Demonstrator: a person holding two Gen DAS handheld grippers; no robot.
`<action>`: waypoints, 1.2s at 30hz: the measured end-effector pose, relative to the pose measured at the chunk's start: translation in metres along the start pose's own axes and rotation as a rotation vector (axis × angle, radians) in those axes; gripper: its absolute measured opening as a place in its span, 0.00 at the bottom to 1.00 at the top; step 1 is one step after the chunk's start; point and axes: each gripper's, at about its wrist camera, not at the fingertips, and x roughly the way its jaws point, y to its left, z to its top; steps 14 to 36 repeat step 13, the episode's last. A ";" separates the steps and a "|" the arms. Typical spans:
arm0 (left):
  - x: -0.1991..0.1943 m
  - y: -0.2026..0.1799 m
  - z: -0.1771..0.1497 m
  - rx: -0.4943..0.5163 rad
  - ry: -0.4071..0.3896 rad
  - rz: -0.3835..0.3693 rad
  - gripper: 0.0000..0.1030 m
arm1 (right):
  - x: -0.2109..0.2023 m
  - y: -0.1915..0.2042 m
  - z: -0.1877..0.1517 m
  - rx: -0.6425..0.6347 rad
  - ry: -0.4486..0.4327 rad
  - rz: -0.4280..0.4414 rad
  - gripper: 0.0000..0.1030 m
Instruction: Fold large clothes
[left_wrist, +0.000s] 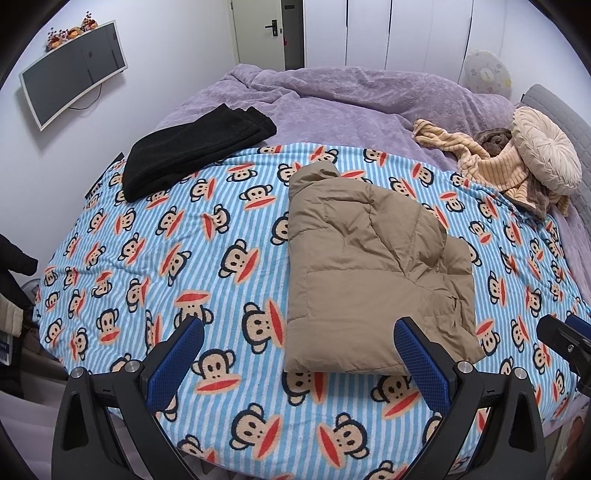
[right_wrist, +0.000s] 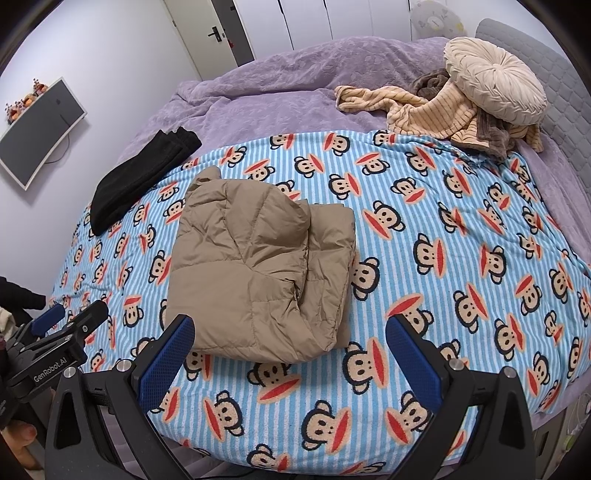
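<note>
step: tan puffer jacket (left_wrist: 373, 266) already lies folded into a compact bundle; looks like the fold is done or down to a last tidy, judging by shape alone
jacket position: on the monkey-print blanket (left_wrist: 221, 229) on the bed, about mid-blanket, just ahead of both claws
left claw (left_wrist: 299, 354): jaws wide apart, holding nothing; its right finger overlaps the near edge of the jacket in view, contact can't be confirmed
right claw (right_wrist: 290, 354): jaws wide apart, empty, hovering at the jacket's near edge
next move: either pinch the near edge with both claws for one more fold, or lift the bundle and set it aside; puffy fill will likely spring back, so press flat after release
other clothes: black folded garment (left_wrist: 192, 147) at the far left of the blanket; striped beige garment (right_wrist: 424, 107) heaped unfolded under a round cushion (right_wrist: 495, 88), likely next in queue
writing: "GenRobot.AI" on the left claw body (right_wrist: 53, 373) as seen from the right wrist; nothing else readable
blanket print: cartoon monkey faces on blue stripes, no text visible
</note>
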 end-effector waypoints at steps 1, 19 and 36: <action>0.000 0.000 0.000 -0.002 -0.001 0.000 1.00 | 0.000 0.000 0.000 -0.001 0.000 0.000 1.00; -0.004 -0.008 -0.001 -0.012 -0.015 0.001 1.00 | -0.001 0.002 -0.002 0.001 -0.001 -0.001 1.00; -0.004 -0.008 -0.001 -0.012 -0.015 0.001 1.00 | -0.001 0.002 -0.002 0.001 -0.001 -0.001 1.00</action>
